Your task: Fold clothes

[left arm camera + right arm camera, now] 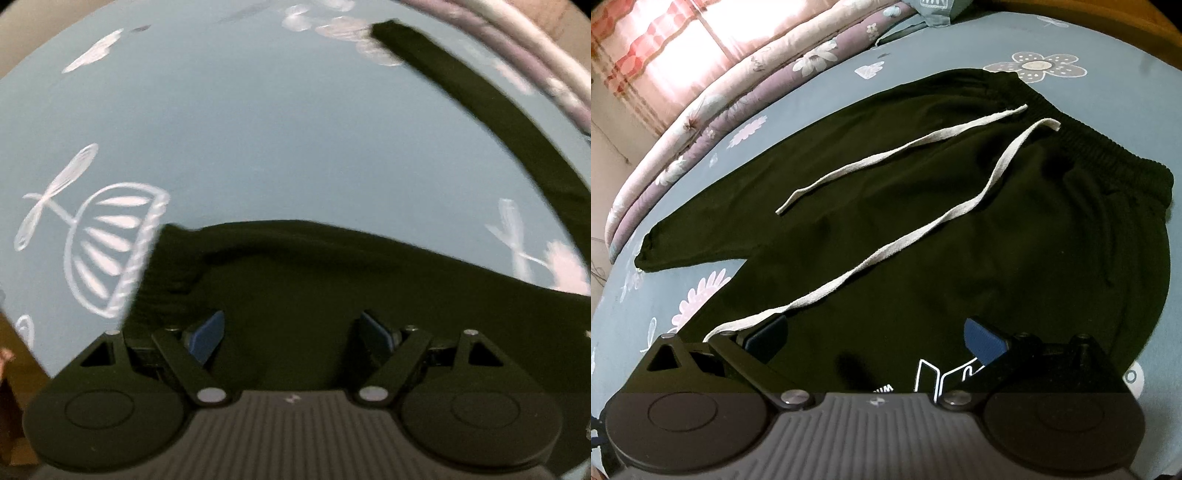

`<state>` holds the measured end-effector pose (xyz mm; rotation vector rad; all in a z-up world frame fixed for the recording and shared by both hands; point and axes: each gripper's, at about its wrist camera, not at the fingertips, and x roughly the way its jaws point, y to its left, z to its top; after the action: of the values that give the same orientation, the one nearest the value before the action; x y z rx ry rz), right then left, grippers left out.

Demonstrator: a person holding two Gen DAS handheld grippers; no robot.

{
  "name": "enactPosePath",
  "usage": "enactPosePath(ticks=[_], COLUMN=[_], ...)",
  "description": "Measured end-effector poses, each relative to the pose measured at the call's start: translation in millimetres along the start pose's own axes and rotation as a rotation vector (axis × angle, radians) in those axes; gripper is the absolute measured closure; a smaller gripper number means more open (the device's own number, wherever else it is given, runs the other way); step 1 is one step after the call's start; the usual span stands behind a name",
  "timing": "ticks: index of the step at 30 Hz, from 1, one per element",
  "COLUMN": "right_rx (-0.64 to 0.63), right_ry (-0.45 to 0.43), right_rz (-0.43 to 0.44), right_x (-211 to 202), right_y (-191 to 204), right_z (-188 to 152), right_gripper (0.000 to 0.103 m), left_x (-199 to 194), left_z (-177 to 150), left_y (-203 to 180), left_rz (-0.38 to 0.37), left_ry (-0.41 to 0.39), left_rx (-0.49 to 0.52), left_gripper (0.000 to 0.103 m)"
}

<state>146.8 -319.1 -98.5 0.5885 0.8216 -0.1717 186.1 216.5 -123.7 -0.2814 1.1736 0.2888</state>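
1. Left wrist view: our left gripper (290,334) hangs over a cuff end of the black trousers (332,288), jaws spread wide, nothing pinched. The frame is blurred.
2. Right wrist view: the trousers (923,221) lie flat on the blue flowered sheet (646,295), waistband (1082,140) far right, one leg (701,236) reaching left. Our right gripper (875,336) has its jaws spread above the near leg, not gripping.
3. To do this well, we'd say: pinch the cuff hem through both layers, right gripper takes the matching edge, then lift together and carry the leg over evenly.
4. Watch the pale drawstring (886,251): its end sits just beside our right gripper's left finger. Tuck it in or it will trail out of the fold.
5. Writing: white print (942,380) on the leg near the right gripper, partly hidden and upside down; unreadable. No brand is legible.
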Motion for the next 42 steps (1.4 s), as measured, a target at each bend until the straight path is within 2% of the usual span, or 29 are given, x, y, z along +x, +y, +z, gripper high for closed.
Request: enactPosePath(ticks=[1,4,7,10,13,19,20,23,28,29,33,36,38,42], right_rx=[-0.001,-0.013,-0.033,-0.059,-0.085,-0.133,-0.146,-0.237,-0.384,-0.385,-0.315,-0.259,-0.212,-0.092], right_ry=[0.000,0.002,0.004,0.007,0.013,0.003,-0.004,-0.082,-0.230,-0.235,-0.207,-0.192,-0.173,-0.110], right_rz=[0.000,-0.001,0.000,-0.011,-0.020,-0.040,-0.043,-0.086,-0.358,-0.372,-0.313,-0.366,-0.386,-0.343], right_x=[0.1,1.2,2.8,5.2,7.5,6.0,4.7,-3.3,-1.3,-1.0,-5.0,-1.8,-0.1,1.7], right_y=[0.6,4.6,10.1,16.3,21.3,25.9,27.0,36.1,50.6,50.3,37.2,17.6,1.3,-31.3], right_z=[0.3,0.0,-1.4,-2.8,-4.7,-6.5,-6.4,-8.0,-8.8,-8.0,-2.7,0.5,1.9,3.9], right_gripper=[0.000,0.000,0.000,0.000,0.000,0.000,0.000,0.000,0.000,0.000,0.000,0.000,0.000,0.000], left_x=[1.0,-7.2,-17.5,-17.5,-10.3,-9.1,-12.9,-26.3,-47.5,-50.4,-72.2,-75.7,-80.2,-85.6], left_z=[1.0,1.1,-0.8,-4.7,-1.8,-3.7,-4.7,-6.0,-22.3,-22.9,-51.2,-53.2,-64.4,-81.2], left_y=[6.1,16.5,11.5,3.6,-2.2,-2.1,-5.5,-18.5,-69.9,-84.3,-140.8,-188.2,-213.4,-251.9], left_rz=[0.009,-0.049,-0.116,-0.168,-0.114,-0.057,-0.054,-0.129,-0.197,-0.207,-0.270,-0.329,-0.341,-0.357], left_ry=[-0.007,-0.015,-0.052,-0.049,-0.056,-0.054,-0.049,-0.059,-0.026,-0.021,-0.028,-0.030,-0.032,-0.033], left_rx=[-0.018,-0.079,-0.060,-0.035,-0.008,-0.008,-0.005,0.037,0.175,0.213,0.360,0.467,0.531,0.633], left_gripper=[0.023,0.023,0.022,0.022,0.022,0.021,0.021,0.021,0.021,0.021,0.021,0.021,0.021,0.021])
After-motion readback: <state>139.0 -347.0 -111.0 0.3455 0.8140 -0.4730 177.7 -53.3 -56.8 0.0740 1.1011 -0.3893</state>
